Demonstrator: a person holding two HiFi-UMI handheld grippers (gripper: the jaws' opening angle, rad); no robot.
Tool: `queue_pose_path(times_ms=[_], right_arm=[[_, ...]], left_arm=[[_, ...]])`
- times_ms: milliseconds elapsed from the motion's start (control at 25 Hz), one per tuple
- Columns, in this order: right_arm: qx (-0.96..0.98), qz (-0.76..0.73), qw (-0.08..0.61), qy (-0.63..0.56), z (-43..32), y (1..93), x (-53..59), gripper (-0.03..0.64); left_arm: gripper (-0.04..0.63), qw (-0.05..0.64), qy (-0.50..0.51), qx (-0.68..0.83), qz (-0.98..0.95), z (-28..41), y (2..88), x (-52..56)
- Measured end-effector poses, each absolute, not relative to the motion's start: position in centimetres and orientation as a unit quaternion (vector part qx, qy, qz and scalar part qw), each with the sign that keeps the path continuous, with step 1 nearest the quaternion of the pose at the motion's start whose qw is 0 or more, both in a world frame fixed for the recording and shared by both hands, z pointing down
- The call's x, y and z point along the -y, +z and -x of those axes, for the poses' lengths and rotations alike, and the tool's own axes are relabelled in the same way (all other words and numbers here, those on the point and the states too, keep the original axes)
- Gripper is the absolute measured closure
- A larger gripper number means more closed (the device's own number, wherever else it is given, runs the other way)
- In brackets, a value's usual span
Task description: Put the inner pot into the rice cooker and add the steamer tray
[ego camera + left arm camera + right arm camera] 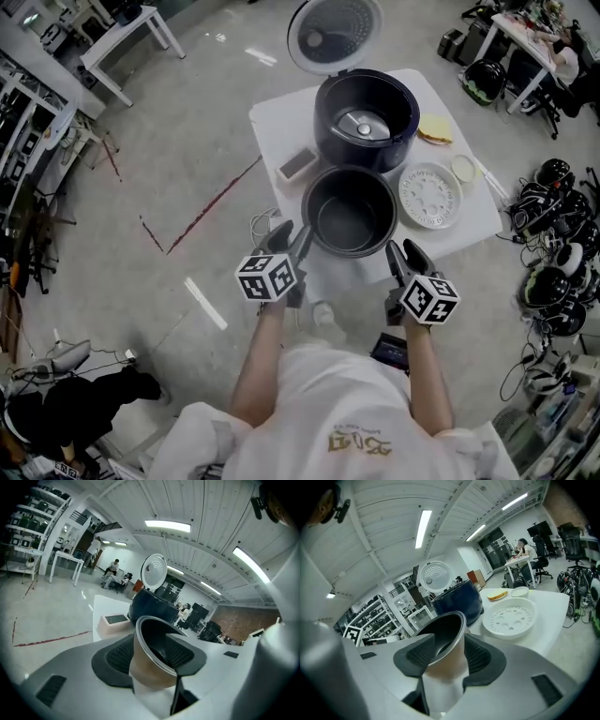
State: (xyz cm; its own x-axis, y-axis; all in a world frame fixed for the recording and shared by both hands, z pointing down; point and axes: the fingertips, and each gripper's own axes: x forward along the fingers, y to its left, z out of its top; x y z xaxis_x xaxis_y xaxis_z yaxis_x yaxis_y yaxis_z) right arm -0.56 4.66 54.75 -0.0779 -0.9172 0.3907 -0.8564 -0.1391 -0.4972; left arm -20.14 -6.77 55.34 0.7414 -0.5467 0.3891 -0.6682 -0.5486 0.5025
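The dark blue rice cooker (pixel 366 117) stands on the white table (pixel 281 122) with its lid (pixel 335 33) raised. The dark inner pot (pixel 349 220) sits just in front of it, upright and empty. A round white steamer tray (pixel 430 195) lies to the pot's right. My left gripper (pixel 292 236) is open at the pot's left side, and my right gripper (pixel 405 251) is open at its right side. In the left gripper view the pot's rim (pixel 150 658) shows in the gap of the left gripper (pixel 152 651). The right gripper (pixel 449 656) frames the pot (pixel 445 644) likewise, with no pad pressing on it.
A small tan box with a dark top (pixel 297 165) lies left of the cooker. A yellow food item (pixel 435 129) and a small white dish (pixel 463 169) sit at the table's right side. Helmets and cables (pixel 553 253) crowd the floor at the right.
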Motion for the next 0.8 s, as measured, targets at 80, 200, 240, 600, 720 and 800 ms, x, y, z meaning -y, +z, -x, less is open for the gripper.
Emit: queue_pose_path(times_ms=[80, 200, 240, 600, 720, 800], right_arm=[[-0.645, 0.684, 0.041, -0.338, 0.3, 55.3, -3.9, 0.422], [-0.636, 0.690, 0.031, -0.343, 0.4, 55.9, -3.0, 0.422], [-0.634, 0.692, 0.030, -0.345, 0.4, 56.1, -2.7, 0.422], [-0.614, 0.700, 0.025, -0.363, -0.4, 58.0, -0.6, 0.431], [-0.616, 0.698, 0.025, -0.365, -0.2, 58.1, -0.1, 0.466], [-0.615, 0.698, 0.023, -0.366, -0.1, 58.3, 0.1, 0.471]], left_arm=[[0.383, 0.328, 0.108, 0.336, -0.876, 19.7, 56.3, 7.7], [0.383, 0.335, 0.120, 0.323, -0.877, 19.5, 57.3, 9.0], [0.382, 0.338, 0.121, 0.318, -0.877, 19.4, 57.5, 9.3], [0.393, 0.345, 0.138, 0.281, -0.885, 16.9, 58.6, 10.9], [0.414, 0.342, 0.145, 0.277, -0.886, 16.5, 58.8, 11.3], [0.432, 0.339, 0.149, 0.277, -0.886, 16.3, 59.0, 11.4]])
